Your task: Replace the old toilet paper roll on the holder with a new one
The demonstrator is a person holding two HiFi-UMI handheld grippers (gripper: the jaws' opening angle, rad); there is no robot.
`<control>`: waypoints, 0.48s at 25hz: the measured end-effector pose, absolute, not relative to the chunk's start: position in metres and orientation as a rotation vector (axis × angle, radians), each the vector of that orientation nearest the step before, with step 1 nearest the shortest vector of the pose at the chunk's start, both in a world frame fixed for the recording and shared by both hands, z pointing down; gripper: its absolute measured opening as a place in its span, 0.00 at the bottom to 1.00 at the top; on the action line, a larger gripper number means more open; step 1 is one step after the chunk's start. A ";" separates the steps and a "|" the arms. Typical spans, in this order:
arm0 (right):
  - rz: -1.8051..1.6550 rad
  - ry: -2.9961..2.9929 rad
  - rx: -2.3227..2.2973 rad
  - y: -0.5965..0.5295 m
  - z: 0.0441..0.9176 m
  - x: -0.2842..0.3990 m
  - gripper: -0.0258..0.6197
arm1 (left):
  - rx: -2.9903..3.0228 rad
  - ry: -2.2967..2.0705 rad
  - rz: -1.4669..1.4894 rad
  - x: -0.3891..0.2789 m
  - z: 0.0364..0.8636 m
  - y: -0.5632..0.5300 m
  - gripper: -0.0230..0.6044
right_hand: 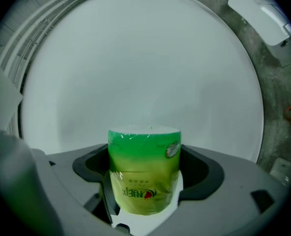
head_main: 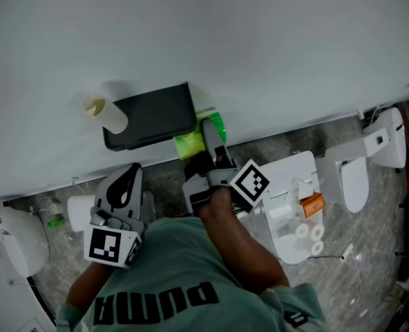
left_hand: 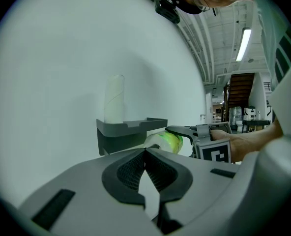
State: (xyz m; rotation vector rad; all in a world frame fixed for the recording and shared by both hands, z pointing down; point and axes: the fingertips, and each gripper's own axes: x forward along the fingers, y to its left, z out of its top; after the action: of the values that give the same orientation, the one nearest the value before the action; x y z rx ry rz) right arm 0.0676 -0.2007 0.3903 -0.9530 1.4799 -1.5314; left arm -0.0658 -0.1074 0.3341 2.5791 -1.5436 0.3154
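Now the right gripper (right_hand: 144,156) has its fingers clamped on the new roll (right_hand: 144,178), while the left gripper (left_hand: 145,154) has its fingers together. Bumping the holder (head_main: 156,113) could topple the old roll (head_main: 108,114).

In my head view the right gripper (head_main: 206,133) hides the middle of the green-wrapped roll (head_main: 186,146); the wrapper's print is too blurred to read.

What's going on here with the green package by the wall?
A person is working with two hand-held grippers. The right gripper is clamped on a new toilet paper roll in green wrapping, right beside the dark holder on the wall. The old roll stands upright on the holder. The left gripper is shut, empty and held back.
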 end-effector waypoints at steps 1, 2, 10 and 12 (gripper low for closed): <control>-1.530 1.480 -0.950 -0.200 0.389 0.067 0.70 | 2.578 -1.545 0.312 -0.066 0.334 -0.107 0.04; -1.528 1.480 -0.948 -0.199 0.389 0.066 0.70 | 2.576 -1.546 0.309 -0.067 0.334 -0.106 0.04; -1.521 1.492 -0.942 -0.192 0.386 0.055 0.70 | 2.566 -1.555 0.299 -0.074 0.334 -0.098 0.04; -1.517 1.494 -0.940 -0.190 0.386 0.054 0.70 | 2.563 -1.557 0.300 -0.076 0.334 -0.096 0.04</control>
State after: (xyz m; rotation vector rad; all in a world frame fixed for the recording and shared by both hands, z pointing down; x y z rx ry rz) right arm 0.0535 -0.1903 0.3858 -0.9405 1.4941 -1.5172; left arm -0.0760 -0.0960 0.3344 2.5627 -1.5574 0.3000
